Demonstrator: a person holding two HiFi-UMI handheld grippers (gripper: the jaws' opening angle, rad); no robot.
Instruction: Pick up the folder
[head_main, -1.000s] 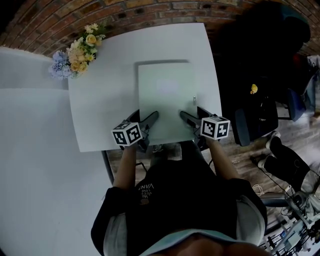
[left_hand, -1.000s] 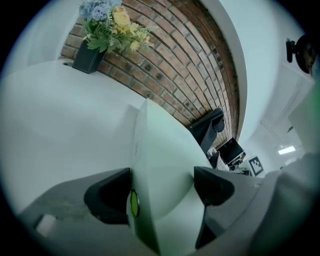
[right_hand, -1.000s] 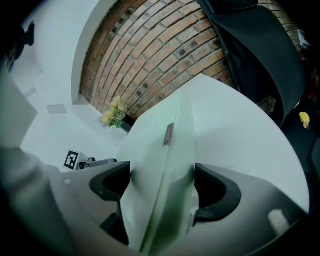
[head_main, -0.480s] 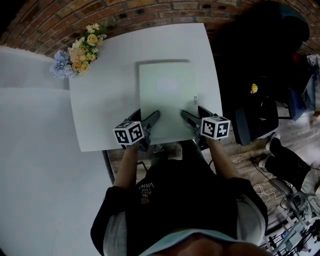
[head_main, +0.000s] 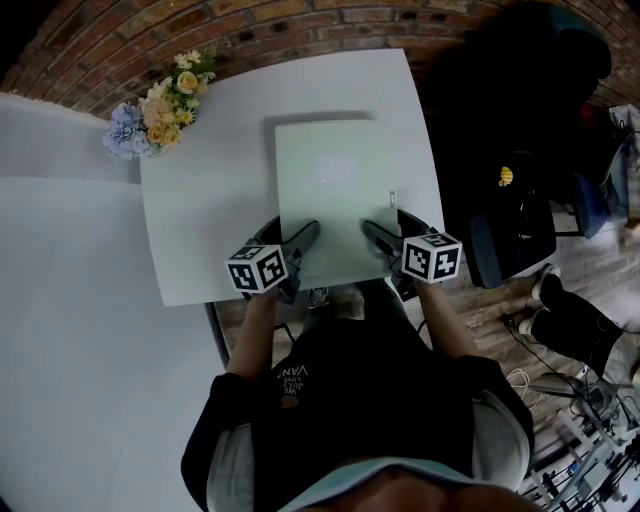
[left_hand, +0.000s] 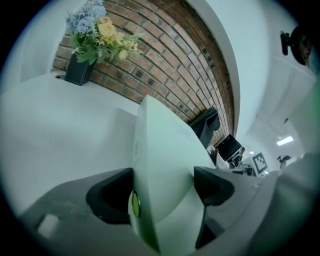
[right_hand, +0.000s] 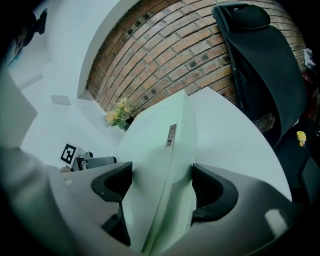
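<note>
1. Folder (head_main: 335, 190) is resting on the white table (head_main: 210, 200), with its near edge sitting between both tools' jaws.
2. Right tool (head_main: 372, 236) has just been closing its jaws onto that edge, and the left tool (head_main: 303, 238) is clamping it too. The far edge is shifting slightly, so lifting is probably starting.
3. Lower jaws are hiding beneath the cover in the head view, and whether the far edge is clearing the table cannot be told.

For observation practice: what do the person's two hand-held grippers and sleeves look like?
The left gripper and right gripper are grey, with dark curved pads; each carries a white cube with black square markers. The person wears a dark top with pale short sleeves. The right gripper's jaws have just been closing, a pale green folder between them.
</note>
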